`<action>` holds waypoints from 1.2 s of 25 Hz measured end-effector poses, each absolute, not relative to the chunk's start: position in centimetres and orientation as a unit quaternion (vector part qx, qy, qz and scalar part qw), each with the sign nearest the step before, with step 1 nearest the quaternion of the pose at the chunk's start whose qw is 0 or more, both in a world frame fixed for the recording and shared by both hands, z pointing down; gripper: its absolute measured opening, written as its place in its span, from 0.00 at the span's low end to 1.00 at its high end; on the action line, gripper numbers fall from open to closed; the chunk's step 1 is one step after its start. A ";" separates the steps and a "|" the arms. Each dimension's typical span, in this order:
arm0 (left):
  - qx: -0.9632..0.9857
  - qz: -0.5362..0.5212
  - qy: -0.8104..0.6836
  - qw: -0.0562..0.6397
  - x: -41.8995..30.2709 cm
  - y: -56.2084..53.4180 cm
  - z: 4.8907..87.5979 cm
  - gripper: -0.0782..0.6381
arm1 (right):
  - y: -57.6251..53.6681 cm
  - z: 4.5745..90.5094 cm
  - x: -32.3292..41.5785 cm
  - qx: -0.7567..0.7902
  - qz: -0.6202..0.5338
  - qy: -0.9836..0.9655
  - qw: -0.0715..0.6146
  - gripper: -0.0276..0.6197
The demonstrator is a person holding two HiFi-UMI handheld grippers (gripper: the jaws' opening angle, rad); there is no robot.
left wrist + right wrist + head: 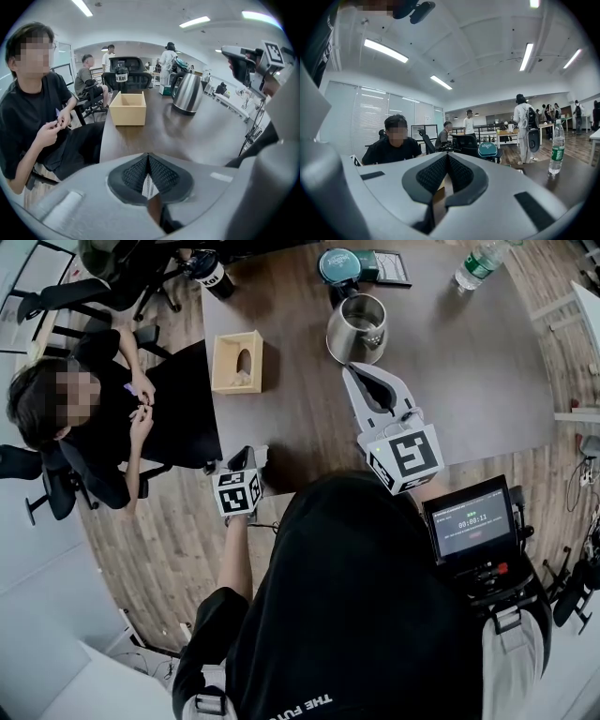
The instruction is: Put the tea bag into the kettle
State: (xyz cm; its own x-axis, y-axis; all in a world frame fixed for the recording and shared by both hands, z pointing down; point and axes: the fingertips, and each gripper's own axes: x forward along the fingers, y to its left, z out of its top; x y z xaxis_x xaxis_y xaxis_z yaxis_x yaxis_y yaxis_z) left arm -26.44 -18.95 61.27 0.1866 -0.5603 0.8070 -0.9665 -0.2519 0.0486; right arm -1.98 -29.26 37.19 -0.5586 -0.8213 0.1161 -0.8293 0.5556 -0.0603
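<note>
The kettle (356, 327) is polished steel, mirror-bright and glossy. The table (469, 381) shows dark wood grain with a dull satin sheen. The open box (237, 362) is pale bare wood, matt and seemingly unvarnished. The left gripper (148, 157) and right gripper (447, 158) have smooth matt grey plastic shells; their pads (133, 174) are black, with a fine cross-hatched texture. The water bottle (481, 263) is clear, shiny plastic. The floor (169, 540) is wood-look plank.

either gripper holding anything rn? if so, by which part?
Nothing clearly held. Left gripper and right gripper both have jaws shut, tip to tip. A pale sliver shows in the left one's gap; cannot tell what it is.
</note>
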 end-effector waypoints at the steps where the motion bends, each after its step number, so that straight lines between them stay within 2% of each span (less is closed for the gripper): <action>1: 0.715 0.342 -0.536 0.290 -26.2 -19.2 60.9 0.12 | -29.3 37.2 -1.9 0.470 0.054 -0.880 0.036 0.05; 17: 0.752 0.284 -0.537 0.256 -23.8 -23.3 56.1 0.12 | -29.6 37.5 -0.8 0.484 0.056 -0.873 0.031 0.05; 30: 0.785 0.197 -0.557 0.187 -21.6 -29.3 45.7 0.12 | -30.3 37.7 0.1 0.492 0.052 -0.868 0.037 0.05</action>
State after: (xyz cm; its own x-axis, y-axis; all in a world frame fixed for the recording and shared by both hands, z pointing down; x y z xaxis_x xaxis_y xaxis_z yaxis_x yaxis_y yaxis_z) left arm -21.57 -29.28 45.74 0.3026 -0.8001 0.5179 -0.9478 -0.3101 0.0746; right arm 0.09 -30.26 37.67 -0.5139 -0.8500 0.1158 -0.8577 0.5113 -0.0536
